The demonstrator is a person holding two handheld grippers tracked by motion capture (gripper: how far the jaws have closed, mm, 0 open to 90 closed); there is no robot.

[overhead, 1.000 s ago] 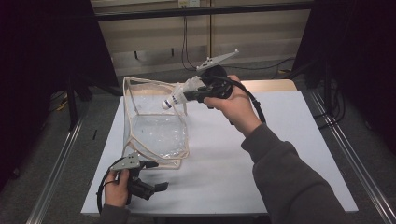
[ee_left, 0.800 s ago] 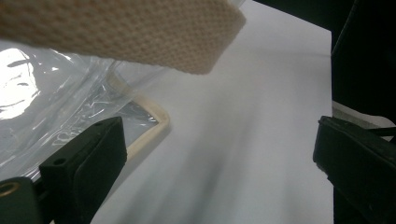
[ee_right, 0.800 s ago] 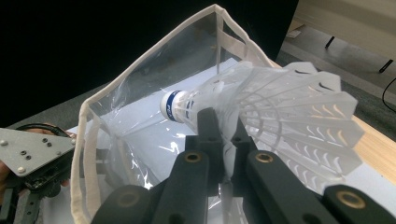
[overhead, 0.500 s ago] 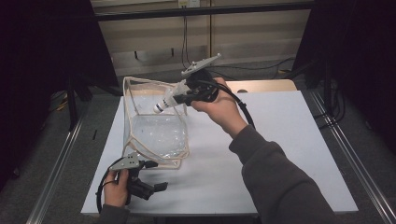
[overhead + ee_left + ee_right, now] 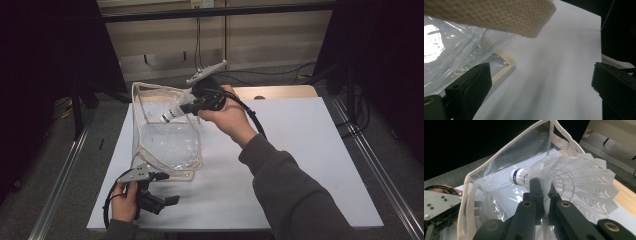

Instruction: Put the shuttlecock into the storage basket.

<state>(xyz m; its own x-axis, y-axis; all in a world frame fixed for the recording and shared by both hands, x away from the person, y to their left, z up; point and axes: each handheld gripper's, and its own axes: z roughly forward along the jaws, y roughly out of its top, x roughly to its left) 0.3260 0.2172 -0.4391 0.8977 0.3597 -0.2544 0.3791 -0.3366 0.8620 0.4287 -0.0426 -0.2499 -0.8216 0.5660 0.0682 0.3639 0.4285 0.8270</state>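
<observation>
Seeing, from the high view, the whole layout: clear bag [image 5: 167, 135] with cream trim standing open on the white desk [image 5: 310, 150], right hand-held gripper [image 5: 186, 107] hovering at the bag's upper rim, left hand-held gripper [image 5: 172, 200] lying low near the desk's front edge, just beside the bag's bottom corner.

Getting from the right gripper view what the high view is keeping too small to read: shuttlecock [image 5: 564, 177] with a white plastic skirt and a blue band round the cork, cork pointing into the bag's [image 5: 499, 182] mouth, skirt pinched between the narrow jaws of the right hand-held gripper [image 5: 543, 187]. Also showing the left gripper's grey plate [image 5: 439, 203] through the clear wall.

Looking along the left hand-held gripper [image 5: 541, 85] in its own view: jaws standing wide apart over bare desk [image 5: 554, 62], holding nothing, touching nothing. Bag's [image 5: 454, 50] crinkled film and cream edging lying just beyond the left-side jaw; woven strap [image 5: 499, 15] crossing the top of the frame, blurred and close.
</observation>
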